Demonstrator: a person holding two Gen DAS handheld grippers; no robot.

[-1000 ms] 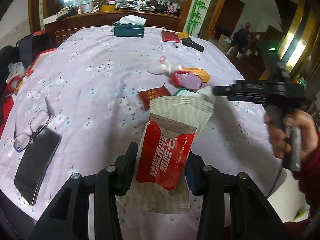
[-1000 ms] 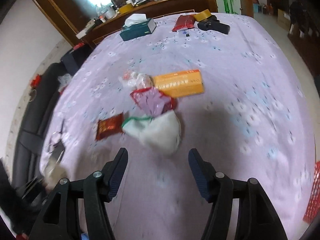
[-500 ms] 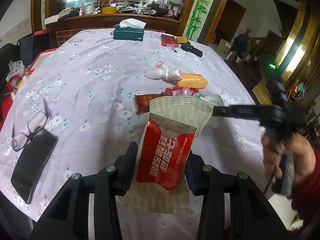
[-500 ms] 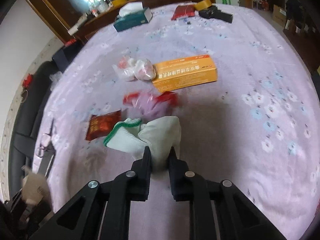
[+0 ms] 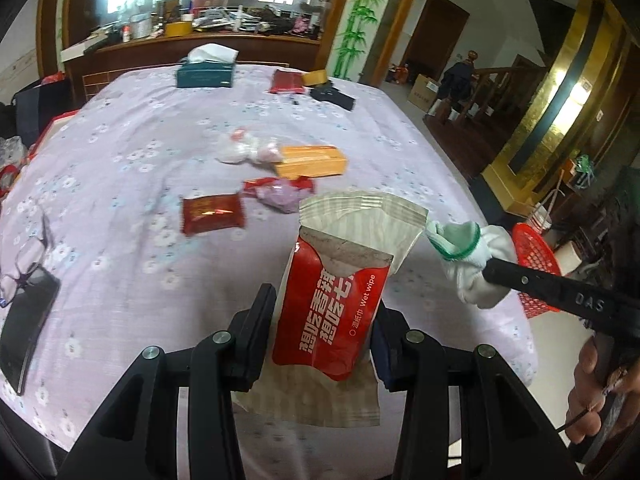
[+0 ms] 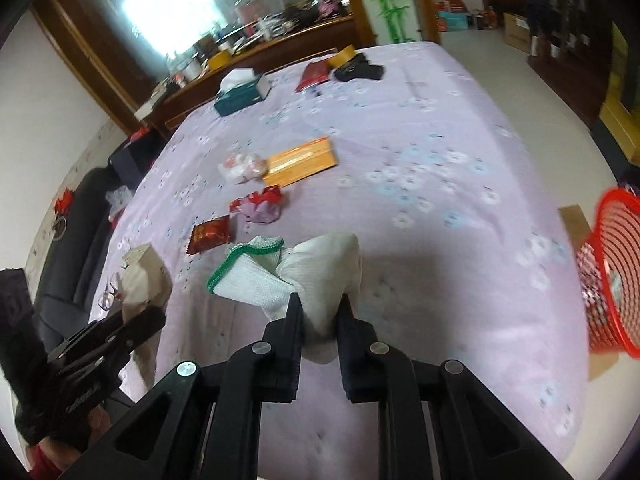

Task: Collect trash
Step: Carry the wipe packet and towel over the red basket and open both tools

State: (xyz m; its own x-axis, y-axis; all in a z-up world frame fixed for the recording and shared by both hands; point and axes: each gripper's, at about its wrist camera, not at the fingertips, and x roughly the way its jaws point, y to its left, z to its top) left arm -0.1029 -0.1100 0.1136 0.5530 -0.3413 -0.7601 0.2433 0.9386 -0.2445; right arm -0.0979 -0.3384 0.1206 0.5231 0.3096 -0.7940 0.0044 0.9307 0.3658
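Note:
My left gripper [image 5: 320, 312] is shut on a red and beige wet wipe packet [image 5: 340, 280], held upright above the table's near edge. My right gripper [image 6: 318, 308] is shut on a white sock with a green cuff [image 6: 280, 276], lifted off the table; it also shows in the left wrist view [image 5: 468, 256]. On the purple floral tablecloth [image 5: 120, 152] lie a dark red sachet [image 5: 212, 213], a crumpled red and purple wrapper [image 5: 280, 194], a tied clear plastic bag [image 5: 248, 151] and an orange box [image 5: 310, 160]. A red mesh basket [image 6: 612, 272] stands on the floor to the right.
Glasses [image 5: 20, 268] and a black phone [image 5: 24, 328] lie at the table's left edge. A teal tissue box [image 5: 205, 72], a red pouch [image 5: 286, 80], yellow tape [image 5: 316, 77] and a black case [image 5: 332, 97] sit at the far end. A cluttered wooden sideboard [image 5: 200, 40] stands behind.
My right gripper closed on the sock and lifted it off the table toward the right. My left gripper kept holding the wet wipe packet and drew back a little.

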